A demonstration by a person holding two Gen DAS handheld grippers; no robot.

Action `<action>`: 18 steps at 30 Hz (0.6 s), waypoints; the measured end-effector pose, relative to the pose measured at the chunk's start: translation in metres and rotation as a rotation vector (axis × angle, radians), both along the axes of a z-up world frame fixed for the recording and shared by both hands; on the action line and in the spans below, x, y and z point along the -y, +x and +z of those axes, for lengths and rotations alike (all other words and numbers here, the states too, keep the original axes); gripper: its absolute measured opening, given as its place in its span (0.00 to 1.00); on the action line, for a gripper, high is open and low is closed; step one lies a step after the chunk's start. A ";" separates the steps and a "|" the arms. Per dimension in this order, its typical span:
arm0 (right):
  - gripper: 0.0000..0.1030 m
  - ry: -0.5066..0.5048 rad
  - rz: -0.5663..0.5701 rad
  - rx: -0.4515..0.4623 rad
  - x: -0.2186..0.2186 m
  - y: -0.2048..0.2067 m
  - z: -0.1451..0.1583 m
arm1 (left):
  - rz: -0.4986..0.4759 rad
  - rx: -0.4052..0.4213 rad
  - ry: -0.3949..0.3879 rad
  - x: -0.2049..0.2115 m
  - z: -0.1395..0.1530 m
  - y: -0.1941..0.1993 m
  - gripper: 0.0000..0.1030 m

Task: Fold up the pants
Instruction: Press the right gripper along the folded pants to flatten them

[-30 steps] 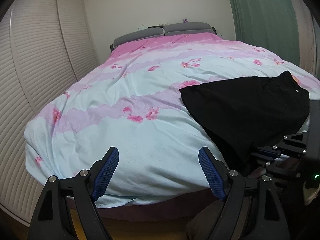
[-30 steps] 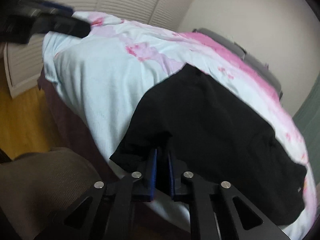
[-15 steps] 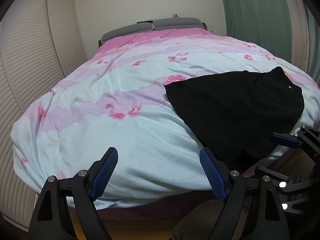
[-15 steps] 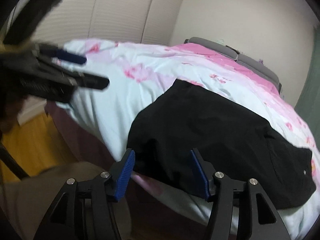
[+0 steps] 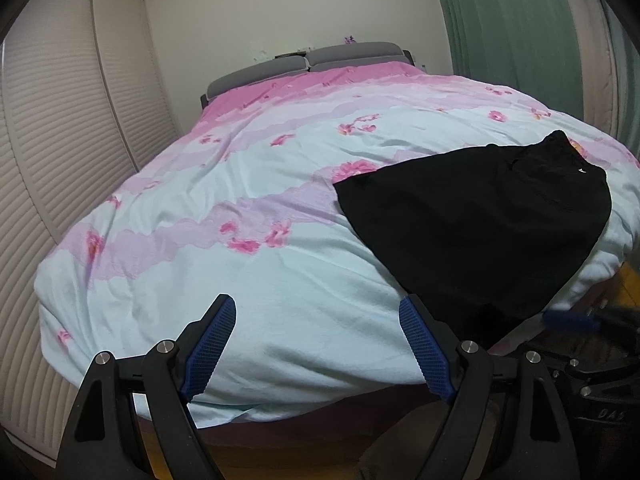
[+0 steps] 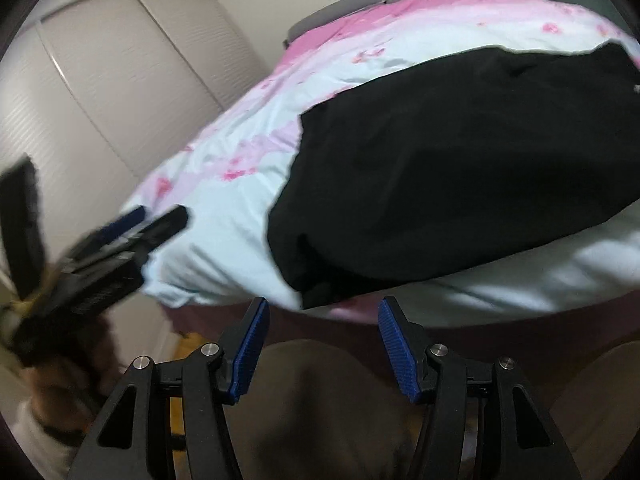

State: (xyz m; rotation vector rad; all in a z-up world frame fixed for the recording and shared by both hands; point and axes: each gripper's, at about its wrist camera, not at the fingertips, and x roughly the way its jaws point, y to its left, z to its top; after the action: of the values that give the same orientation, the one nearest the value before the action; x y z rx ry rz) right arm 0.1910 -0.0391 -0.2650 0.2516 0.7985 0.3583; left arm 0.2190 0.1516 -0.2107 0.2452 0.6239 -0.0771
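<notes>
At your nine o'clock stand white louvred closet doors; ahead lies the pale blue and pink floral duvet on the bed, with a grey padded headboard at twelve and a green curtain at one. Your left gripper hangs with jaws apart, empty, off the bed's foot. The black folded pants lie at its two o'clock on the duvet. Your right gripper is also spread and empty, the pants' near corner just beyond at twelve.

floral-quilted bed between louvred closet doors, green curtain
</notes>
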 end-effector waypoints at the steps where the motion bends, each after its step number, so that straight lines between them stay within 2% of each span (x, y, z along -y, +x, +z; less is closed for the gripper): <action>1: 0.56 -0.093 0.004 0.055 -0.007 -0.004 0.005 | 0.008 0.002 0.001 -0.002 0.001 -0.002 0.82; 5: 0.60 -0.474 0.074 0.274 -0.040 -0.021 0.020 | 0.039 -0.024 -0.016 -0.007 -0.001 -0.004 0.84; 8: 0.64 -0.673 0.162 0.380 -0.063 -0.027 0.018 | 0.051 -0.048 -0.029 -0.007 -0.004 -0.009 0.84; 10: 0.64 -0.798 0.225 0.417 -0.075 -0.030 0.010 | 0.052 -0.059 -0.033 -0.005 -0.005 -0.014 0.84; 16: 0.64 -1.085 0.357 0.442 -0.095 -0.031 -0.026 | 0.051 -0.101 -0.045 0.000 -0.013 -0.021 0.89; 18: 0.64 -1.132 0.373 0.443 -0.097 -0.029 -0.034 | 0.060 -0.121 -0.065 -0.004 -0.016 -0.017 0.89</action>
State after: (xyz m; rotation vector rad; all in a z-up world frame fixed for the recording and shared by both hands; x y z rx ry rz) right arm 0.1618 0.0579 -0.2992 -1.0156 0.5022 0.2478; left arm 0.2019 0.1555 -0.2267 0.1598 0.7472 -0.0549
